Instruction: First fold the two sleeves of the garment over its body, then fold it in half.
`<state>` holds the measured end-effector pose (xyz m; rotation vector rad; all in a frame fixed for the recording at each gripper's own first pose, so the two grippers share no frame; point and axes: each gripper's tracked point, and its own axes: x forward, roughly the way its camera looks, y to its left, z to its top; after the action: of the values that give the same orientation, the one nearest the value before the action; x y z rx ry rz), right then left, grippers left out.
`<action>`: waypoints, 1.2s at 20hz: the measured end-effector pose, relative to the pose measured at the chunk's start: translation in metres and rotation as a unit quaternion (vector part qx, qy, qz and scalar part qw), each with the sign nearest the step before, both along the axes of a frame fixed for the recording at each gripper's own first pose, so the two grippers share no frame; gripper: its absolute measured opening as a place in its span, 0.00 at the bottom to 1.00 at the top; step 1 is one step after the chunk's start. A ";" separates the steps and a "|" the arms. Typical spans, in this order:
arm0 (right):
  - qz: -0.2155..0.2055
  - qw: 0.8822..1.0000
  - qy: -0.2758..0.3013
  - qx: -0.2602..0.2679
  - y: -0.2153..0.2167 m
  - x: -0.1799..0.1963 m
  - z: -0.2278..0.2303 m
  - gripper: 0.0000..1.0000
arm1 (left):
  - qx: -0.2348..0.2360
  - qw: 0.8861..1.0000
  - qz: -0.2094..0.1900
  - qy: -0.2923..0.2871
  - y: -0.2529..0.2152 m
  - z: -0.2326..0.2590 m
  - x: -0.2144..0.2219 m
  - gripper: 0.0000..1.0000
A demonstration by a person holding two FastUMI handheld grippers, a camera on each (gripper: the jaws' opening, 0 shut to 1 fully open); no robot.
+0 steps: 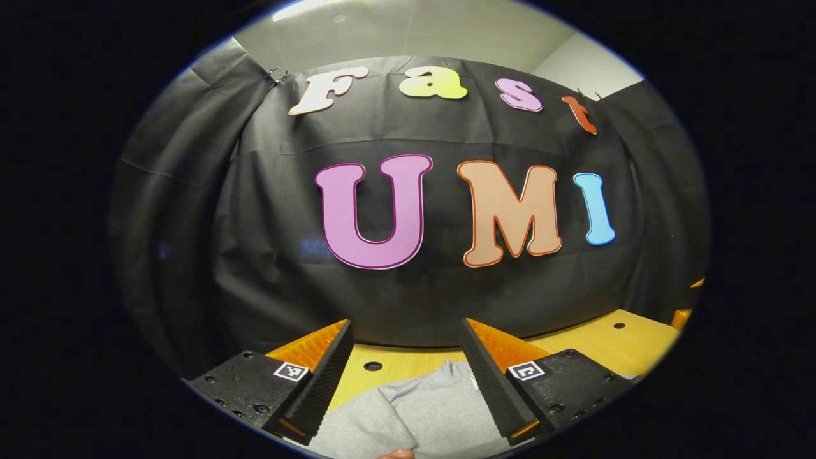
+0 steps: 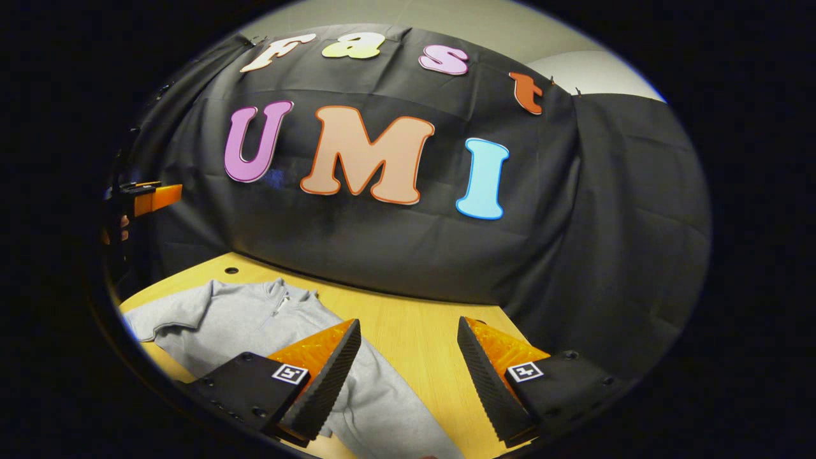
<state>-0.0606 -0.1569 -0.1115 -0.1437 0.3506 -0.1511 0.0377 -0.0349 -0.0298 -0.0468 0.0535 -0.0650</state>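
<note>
A grey zip-collar garment (image 2: 255,312) lies flat on the wooden table (image 2: 408,325). Its collar (image 2: 280,294) points toward the back wall. One sleeve (image 2: 382,408) runs down past the inner side of my right gripper's left finger. My right gripper (image 2: 408,322) hovers open above the table, just right of that sleeve, holding nothing. In the left gripper view, the garment (image 1: 414,408) sits below and between the fingers of my left gripper (image 1: 406,325), which is open and holds nothing. From the right gripper view, the left gripper (image 2: 153,197) hangs in the air at the far left, above the garment.
The black cloth wall (image 2: 395,242) stands close behind the table's far edge. Small round holes (image 1: 373,366) dot the tabletop. Bare wood (image 2: 414,344) stretches right of the garment. A fingertip (image 1: 395,454) peeks in at the bottom edge.
</note>
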 end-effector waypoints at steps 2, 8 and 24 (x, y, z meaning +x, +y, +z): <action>-0.014 1.000 0.019 0.003 -0.013 -0.011 -0.010 0.98 | -0.002 1.000 -0.003 0.004 -0.003 -0.004 0.000 0.97; -0.044 0.996 0.077 -0.005 -0.048 -0.051 -0.045 0.98 | -0.006 1.000 -0.014 0.011 -0.016 -0.008 0.004 0.98; -0.085 0.948 0.290 0.099 -0.078 -0.180 -0.168 0.99 | -0.007 0.999 -0.030 0.032 -0.028 -0.021 0.008 0.98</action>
<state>-0.2405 -0.2349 -0.2800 0.0466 0.9652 -0.2420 0.0461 -0.0630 -0.0512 -0.0617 0.1176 -0.1247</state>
